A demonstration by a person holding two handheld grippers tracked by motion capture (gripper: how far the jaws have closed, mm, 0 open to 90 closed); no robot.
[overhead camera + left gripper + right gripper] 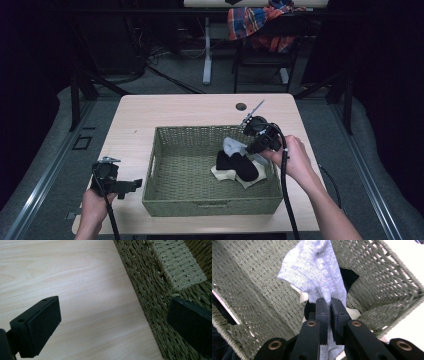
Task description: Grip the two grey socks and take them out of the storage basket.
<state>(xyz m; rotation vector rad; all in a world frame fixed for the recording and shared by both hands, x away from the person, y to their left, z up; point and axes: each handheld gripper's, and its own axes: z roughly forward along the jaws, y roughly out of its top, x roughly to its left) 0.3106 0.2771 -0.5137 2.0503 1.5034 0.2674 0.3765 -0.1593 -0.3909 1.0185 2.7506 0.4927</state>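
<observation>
A green woven basket [165, 195] sits in the middle of the wooden table [190, 107]. Inside it at the right lie a black sock [243, 167] and a cream sock [222, 173]. My right gripper [248, 148] hangs over the basket's right side, shut on a light grey sock [231, 146] that dangles from its jaws; in the right gripper view the grey sock [317, 272] is pinched between the pads [322, 307]. My left gripper [134, 186] rests at the basket's left front corner, open and holding nothing; its fingers [41, 327] straddle bare table beside the basket wall [150, 297].
A round cable hole [241, 106] is in the table's far edge. Behind the table stand a desk leg [207, 50] and a chair with a plaid shirt [260, 22] draped on it. Bare tabletop lies left of the basket.
</observation>
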